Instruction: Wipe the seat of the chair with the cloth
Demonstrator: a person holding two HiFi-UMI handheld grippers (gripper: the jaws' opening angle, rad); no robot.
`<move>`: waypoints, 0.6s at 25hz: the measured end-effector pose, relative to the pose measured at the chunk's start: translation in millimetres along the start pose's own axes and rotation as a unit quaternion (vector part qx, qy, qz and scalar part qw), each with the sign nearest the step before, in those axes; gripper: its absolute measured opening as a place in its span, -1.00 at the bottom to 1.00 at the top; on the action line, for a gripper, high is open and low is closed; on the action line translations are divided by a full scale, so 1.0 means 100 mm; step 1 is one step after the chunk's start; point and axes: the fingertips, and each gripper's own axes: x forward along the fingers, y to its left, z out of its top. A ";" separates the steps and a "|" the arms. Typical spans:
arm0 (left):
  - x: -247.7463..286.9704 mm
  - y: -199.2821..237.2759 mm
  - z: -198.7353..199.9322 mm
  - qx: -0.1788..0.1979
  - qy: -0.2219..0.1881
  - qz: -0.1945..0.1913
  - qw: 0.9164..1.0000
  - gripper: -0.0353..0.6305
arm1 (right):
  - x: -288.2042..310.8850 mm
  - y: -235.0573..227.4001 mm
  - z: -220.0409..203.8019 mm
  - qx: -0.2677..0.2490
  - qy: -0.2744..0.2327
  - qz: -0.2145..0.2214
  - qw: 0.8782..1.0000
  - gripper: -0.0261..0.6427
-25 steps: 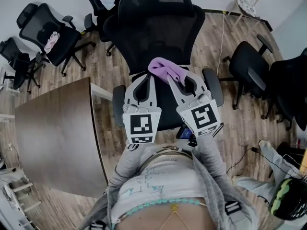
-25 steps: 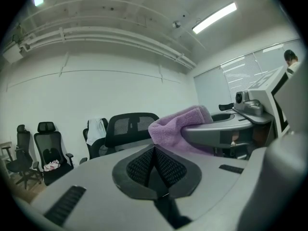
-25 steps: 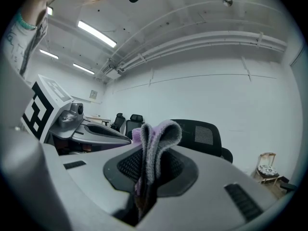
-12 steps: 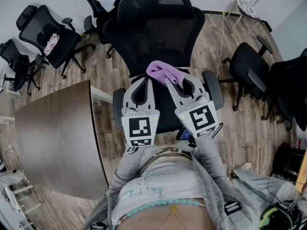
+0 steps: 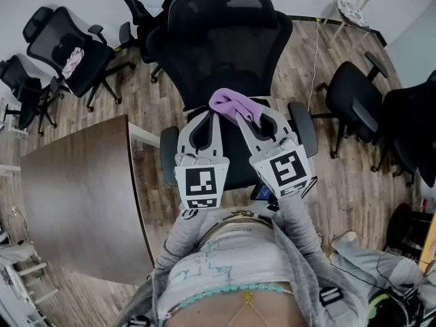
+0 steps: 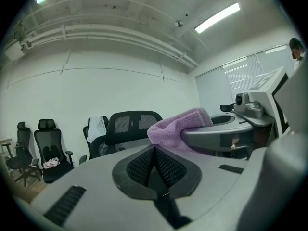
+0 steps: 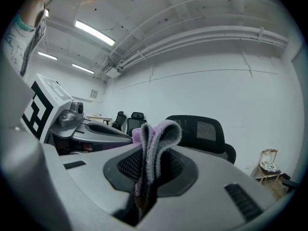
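Note:
A black office chair [image 5: 221, 39] with a mesh back stands right in front of me; its seat [image 5: 235, 169] is mostly hidden under both grippers. My right gripper [image 5: 253, 116] is shut on a folded purple cloth [image 5: 235, 105], which sticks out past its tip above the seat's rear. In the right gripper view the cloth [image 7: 155, 146] is pinched between the jaws. My left gripper [image 5: 205, 122] hovers beside it on the left, shut with nothing between its jaws [image 6: 155, 165]. The cloth [image 6: 179, 125] shows in the left gripper view too.
A brown table [image 5: 78, 193] stands to my left. Other black chairs are at the back left [image 5: 65, 46] and at the right [image 5: 354, 97]. Wood floor [image 5: 340, 182] surrounds the chair, with a cable along its right side.
Both grippers shifted slightly over the seat; the cloth stays held by the right gripper. A person's legs at lower right moved away.

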 end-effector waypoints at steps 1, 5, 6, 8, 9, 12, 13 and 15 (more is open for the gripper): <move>0.00 0.00 0.00 0.000 0.000 -0.001 1.000 -0.90 | 0.00 0.00 -0.01 0.001 0.003 0.000 1.000 -0.77; 0.01 0.00 0.00 0.001 0.000 -0.003 1.000 -0.90 | 0.01 0.00 -0.05 0.004 0.010 -0.001 1.000 -0.77; 0.00 0.00 0.00 0.001 0.000 -0.003 1.000 -0.90 | 0.01 0.00 -0.06 0.005 0.012 -0.001 1.000 -0.77; 0.01 0.02 0.02 0.002 -0.001 -0.003 1.000 -0.90 | 0.01 0.00 -0.06 0.007 0.014 -0.002 1.000 -0.77; 0.02 0.02 0.03 0.002 -0.002 -0.003 1.000 -0.90 | 0.02 0.00 -0.06 0.006 0.015 -0.003 1.000 -0.77; 0.04 0.01 0.02 0.001 -0.002 -0.006 1.000 -0.90 | 0.02 -0.02 -0.08 0.002 0.017 -0.005 1.000 -0.77; 0.04 0.00 0.01 0.001 -0.001 -0.007 1.000 -0.90 | 0.01 -0.03 -0.09 0.001 0.018 -0.006 1.000 -0.77; 0.05 -0.02 0.01 0.002 -0.001 -0.011 1.000 -0.90 | 0.00 -0.04 -0.10 0.001 0.021 -0.008 1.000 -0.77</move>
